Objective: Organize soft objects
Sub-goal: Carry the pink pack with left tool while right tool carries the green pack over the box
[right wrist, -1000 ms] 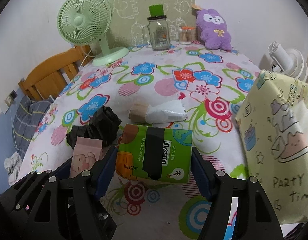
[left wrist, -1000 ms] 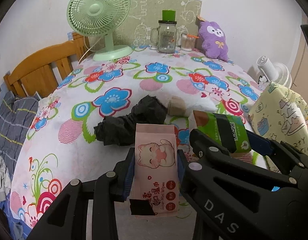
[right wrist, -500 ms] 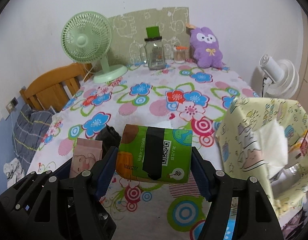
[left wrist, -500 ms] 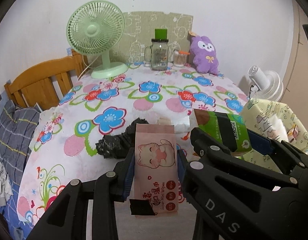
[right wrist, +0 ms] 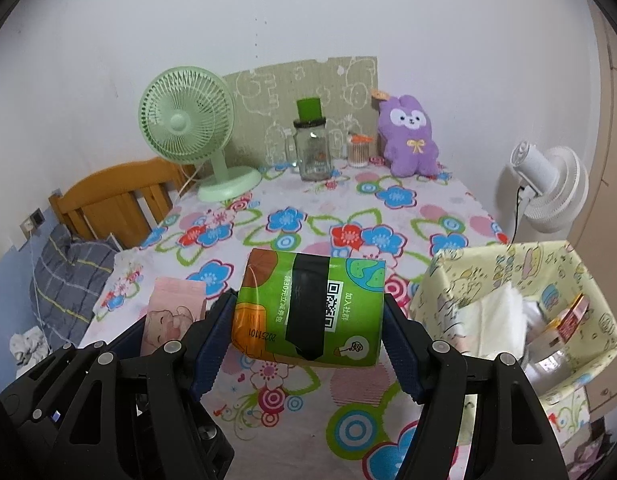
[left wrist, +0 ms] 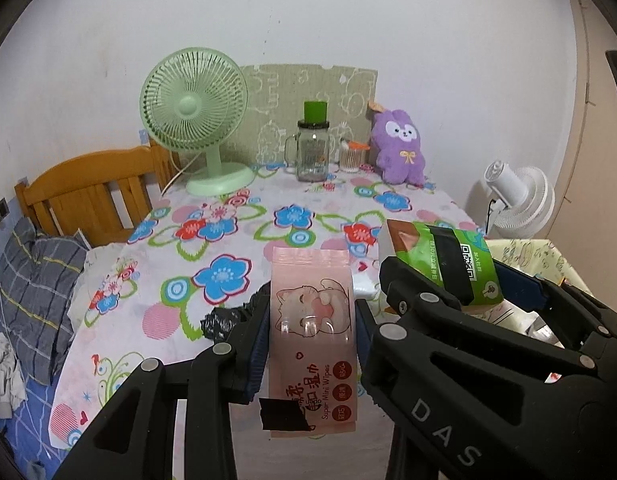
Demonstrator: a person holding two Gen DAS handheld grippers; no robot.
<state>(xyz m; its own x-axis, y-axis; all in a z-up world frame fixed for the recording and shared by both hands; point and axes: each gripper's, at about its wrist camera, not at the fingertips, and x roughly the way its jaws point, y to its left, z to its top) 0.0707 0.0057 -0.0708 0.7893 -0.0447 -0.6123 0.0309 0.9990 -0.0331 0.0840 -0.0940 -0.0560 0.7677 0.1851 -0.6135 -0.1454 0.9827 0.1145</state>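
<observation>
The left gripper (left wrist: 310, 332) clenched a pink wipes pack (left wrist: 311, 320); the right gripper (right wrist: 308, 332) grasped a green tissue pack (right wrist: 308, 312). A crumpled black bag (left wrist: 224, 318) lay on the floral table (left wrist: 236, 240) behind the wipes, and a yellow fabric bin (right wrist: 508, 280) stood just right.

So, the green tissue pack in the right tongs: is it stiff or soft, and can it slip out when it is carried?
Probably soft: the green tissue pack bulges between the pads and its film looks rounded, not boxy. Likely light for its size, since the right tongs hold it clear of the table by its two ends alone. The glossy wrapper may be a little slippery, so a firm squeeze seems wise.
</observation>
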